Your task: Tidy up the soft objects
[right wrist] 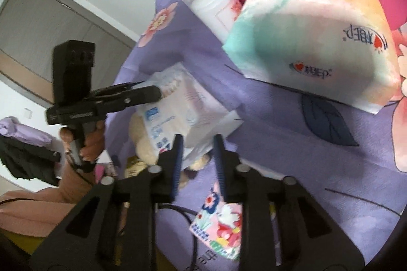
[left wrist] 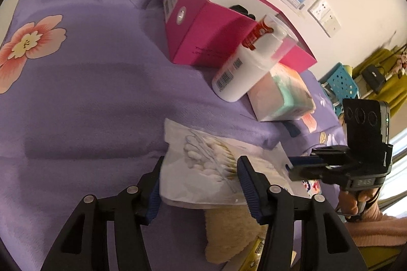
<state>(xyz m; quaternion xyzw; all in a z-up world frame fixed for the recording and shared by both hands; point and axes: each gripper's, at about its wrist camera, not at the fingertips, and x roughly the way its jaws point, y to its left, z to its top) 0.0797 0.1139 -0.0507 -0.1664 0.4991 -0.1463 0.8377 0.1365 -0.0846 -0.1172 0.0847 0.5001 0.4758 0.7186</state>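
Observation:
A clear bag of cotton swabs (left wrist: 211,159) lies on the purple bedspread (left wrist: 89,93), partly on a cream plush toy (left wrist: 229,232). My left gripper (left wrist: 201,169) is open with its fingers on either side of the bag. In the right wrist view the bag (right wrist: 175,105) lies ahead of my right gripper (right wrist: 197,146), which is open and empty just short of the bag's corner. A soft tissue pack (right wrist: 313,42) lies to the right; it also shows in the left wrist view (left wrist: 282,95).
A pink box (left wrist: 203,26) stands at the back with a white pump bottle (left wrist: 246,67) leaning against it and the tissue pack. A small flowered packet (right wrist: 218,227) lies below the right gripper. A blue crate (left wrist: 340,82) stands beyond the bed.

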